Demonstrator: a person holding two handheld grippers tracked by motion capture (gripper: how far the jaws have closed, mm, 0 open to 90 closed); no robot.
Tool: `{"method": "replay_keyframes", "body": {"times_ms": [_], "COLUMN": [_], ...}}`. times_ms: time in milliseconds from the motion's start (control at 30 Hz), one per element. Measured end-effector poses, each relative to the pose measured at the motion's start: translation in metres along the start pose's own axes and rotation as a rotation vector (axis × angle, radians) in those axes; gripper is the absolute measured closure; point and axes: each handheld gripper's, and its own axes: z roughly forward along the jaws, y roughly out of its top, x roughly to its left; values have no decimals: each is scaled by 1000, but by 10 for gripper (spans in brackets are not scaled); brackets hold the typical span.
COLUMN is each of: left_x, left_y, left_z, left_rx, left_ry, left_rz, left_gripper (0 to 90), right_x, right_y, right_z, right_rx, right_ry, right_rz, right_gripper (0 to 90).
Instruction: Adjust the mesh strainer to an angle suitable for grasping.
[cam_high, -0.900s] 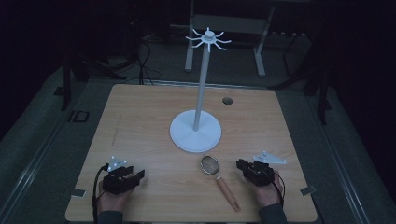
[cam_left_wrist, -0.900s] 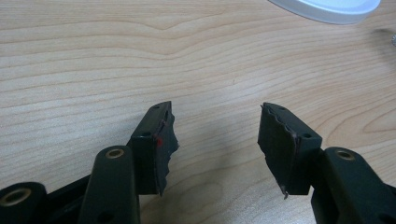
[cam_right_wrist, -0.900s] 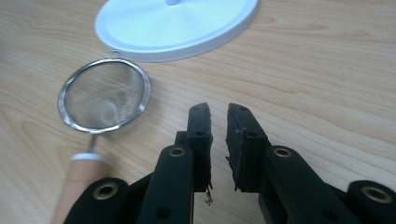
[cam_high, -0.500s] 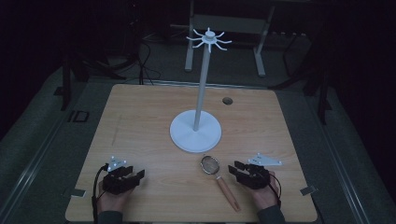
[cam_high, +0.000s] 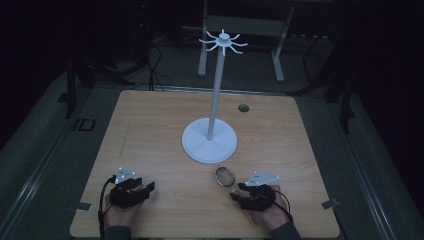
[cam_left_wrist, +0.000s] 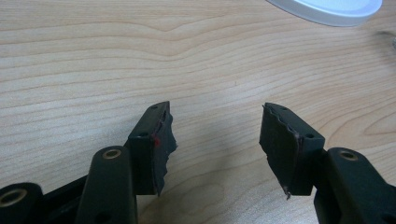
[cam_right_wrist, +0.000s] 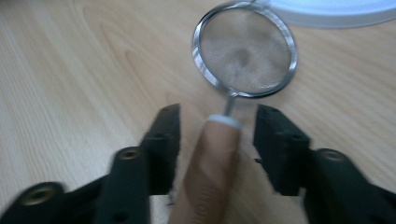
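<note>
On a wooden bench, the left tool rests near the front left edge, jaws wide apart and empty. Right of it, the right tool straddles the wooden handle of a small mesh strainer, jaws apart, not gripping. The strainer lies just before a white stand.

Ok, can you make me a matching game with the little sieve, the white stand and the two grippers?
Things:
1. round metal mesh sieve with wooden handle
2. tall white stand with round base
3. left gripper
4. right gripper

States:
A. open over bare wood
B. upright mid-table
C. open, jaws either side of the handle
D. lying flat near the base

Pairs: 1-D, 2-B, 3-A, 4-C
</note>
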Motion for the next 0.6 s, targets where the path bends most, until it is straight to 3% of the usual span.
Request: {"method": "replay_keyframes", "body": {"times_ms": [100,167,267,333,467,600], "left_x": [0,0,-1,-1,-1,-1], "left_y": [0,0,0,0,0,0], "left_z": [0,0,0,1,0,0], "left_rx": [1,2,3,2,3,3], "left_ry": [0,0,0,0,3,2], "left_rz": [1,0,1,1,4,2], "left_gripper": [440,439,439,439,439,439], "right_x": [2,3,6,8,9,9], "right_y": [0,1,3,5,9,15], "right_z": [5,7,10,13,19,23], "right_rx": [38,41,50,47,41,54], "right_ry": [5,22,42,60,89,67], "right_rz": [-29,-43,-116,-159,-197,-216], "right_gripper": [633,649,680,683,683,646]}}
